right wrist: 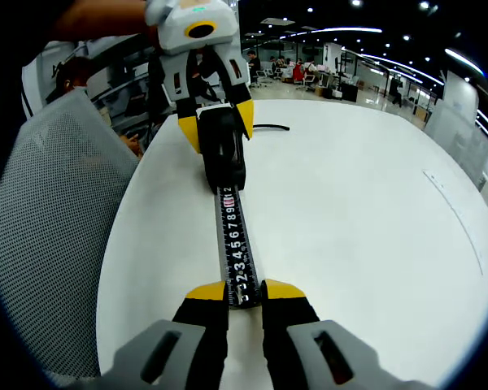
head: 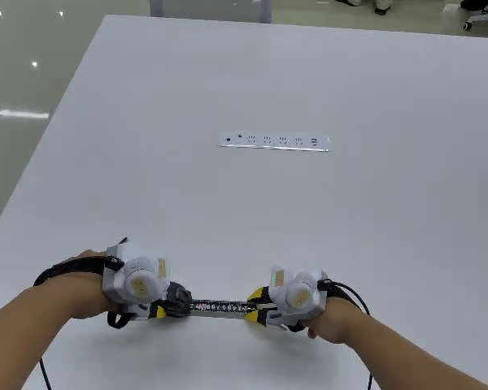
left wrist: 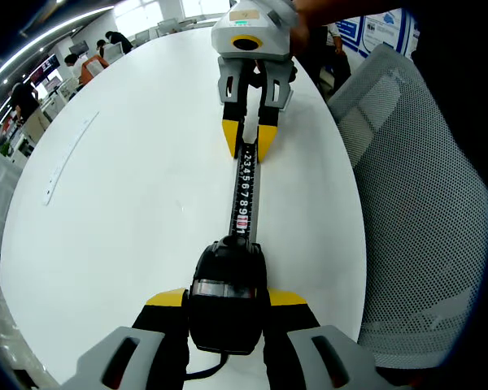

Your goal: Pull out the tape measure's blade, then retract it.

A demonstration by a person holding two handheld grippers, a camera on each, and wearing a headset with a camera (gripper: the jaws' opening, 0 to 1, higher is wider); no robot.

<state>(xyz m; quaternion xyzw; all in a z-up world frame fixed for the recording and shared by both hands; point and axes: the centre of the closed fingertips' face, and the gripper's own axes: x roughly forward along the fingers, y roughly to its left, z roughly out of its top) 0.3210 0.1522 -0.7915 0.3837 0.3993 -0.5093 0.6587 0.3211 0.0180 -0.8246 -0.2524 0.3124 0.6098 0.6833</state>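
At the worktop's [head: 309, 227] near edge, the tape measure case [left wrist: 228, 284] is clamped by the left gripper [head: 163, 309]; its blade [right wrist: 232, 236] (partly drawn out) is pinched by the right gripper [right wrist: 244, 291].

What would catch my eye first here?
Near the front edge of the white table, the left gripper clamps a black tape measure case while the right gripper pinches the tip of its numbered blade, stretched between them. Farther back lies a flat white power strip.
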